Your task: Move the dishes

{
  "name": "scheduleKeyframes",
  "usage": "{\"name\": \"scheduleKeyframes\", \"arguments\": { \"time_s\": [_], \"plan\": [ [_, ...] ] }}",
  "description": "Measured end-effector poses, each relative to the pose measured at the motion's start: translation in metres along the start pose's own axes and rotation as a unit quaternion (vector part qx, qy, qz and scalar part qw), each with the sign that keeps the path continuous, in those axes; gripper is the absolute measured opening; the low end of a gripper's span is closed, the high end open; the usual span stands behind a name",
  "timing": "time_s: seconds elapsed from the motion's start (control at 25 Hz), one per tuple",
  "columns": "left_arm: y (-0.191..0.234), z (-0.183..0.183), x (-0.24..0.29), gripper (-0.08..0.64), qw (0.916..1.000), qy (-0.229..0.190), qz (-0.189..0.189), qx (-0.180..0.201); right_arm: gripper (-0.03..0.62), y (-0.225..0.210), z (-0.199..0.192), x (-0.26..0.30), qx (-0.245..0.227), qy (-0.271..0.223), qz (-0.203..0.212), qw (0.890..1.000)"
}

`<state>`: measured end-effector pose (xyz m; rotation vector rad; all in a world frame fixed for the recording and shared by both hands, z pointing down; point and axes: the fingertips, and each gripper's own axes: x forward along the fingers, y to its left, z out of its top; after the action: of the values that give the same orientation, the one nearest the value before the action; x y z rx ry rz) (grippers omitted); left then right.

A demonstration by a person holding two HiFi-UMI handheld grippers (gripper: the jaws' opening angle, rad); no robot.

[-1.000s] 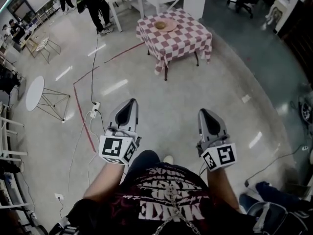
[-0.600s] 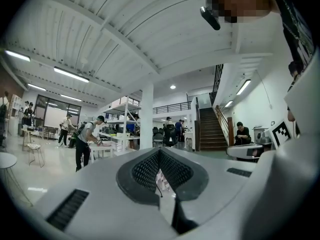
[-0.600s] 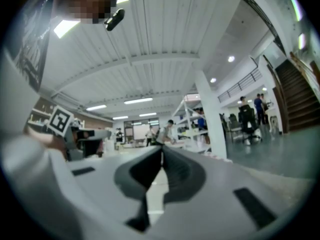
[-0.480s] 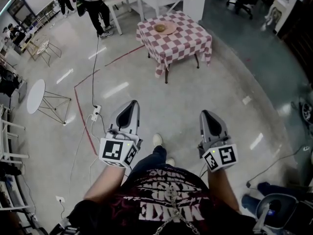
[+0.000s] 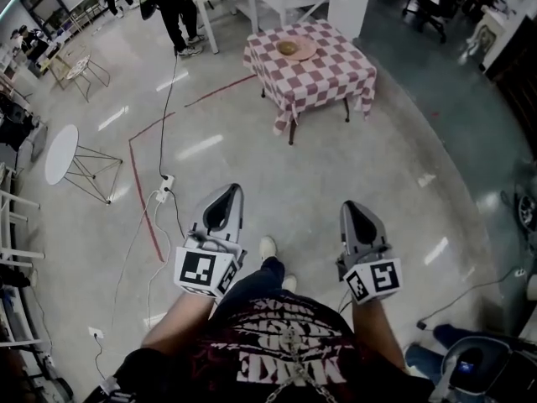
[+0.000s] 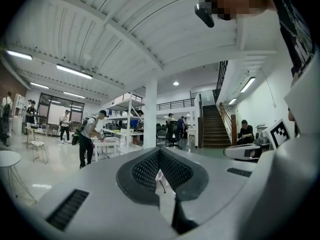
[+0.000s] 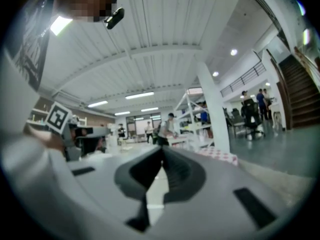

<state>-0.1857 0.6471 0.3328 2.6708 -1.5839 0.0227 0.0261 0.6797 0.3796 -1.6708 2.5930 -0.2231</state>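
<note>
- Left gripper [image 5: 229,193] and right gripper [image 5: 351,208], lower centre: jaws together, nothing held.
- Dish [image 5: 295,48] on checkered table [image 5: 323,78], upper centre, well apart from both.
- Likely approach step; next, getting closer, then opening jaws.

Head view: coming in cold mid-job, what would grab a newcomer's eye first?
The red-and-white checkered table stands far ahead across the floor, with a round dish on top. In the foreground the left gripper and right gripper, both shut and empty, point toward it. A person stands at the upper left.
</note>
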Motion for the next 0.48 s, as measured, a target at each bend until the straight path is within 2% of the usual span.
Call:
{"name": "scheduleKeyframes", "arguments": {
  "time_s": [0.48],
  "plan": [
    [0.041, -0.016, 0.064, 0.029, 1.0, 0.007, 0.002, -0.004, 0.034, -0.016, 0.019, 0.06, -0.04, 0.01, -0.01, 0.999]
  ]
}}
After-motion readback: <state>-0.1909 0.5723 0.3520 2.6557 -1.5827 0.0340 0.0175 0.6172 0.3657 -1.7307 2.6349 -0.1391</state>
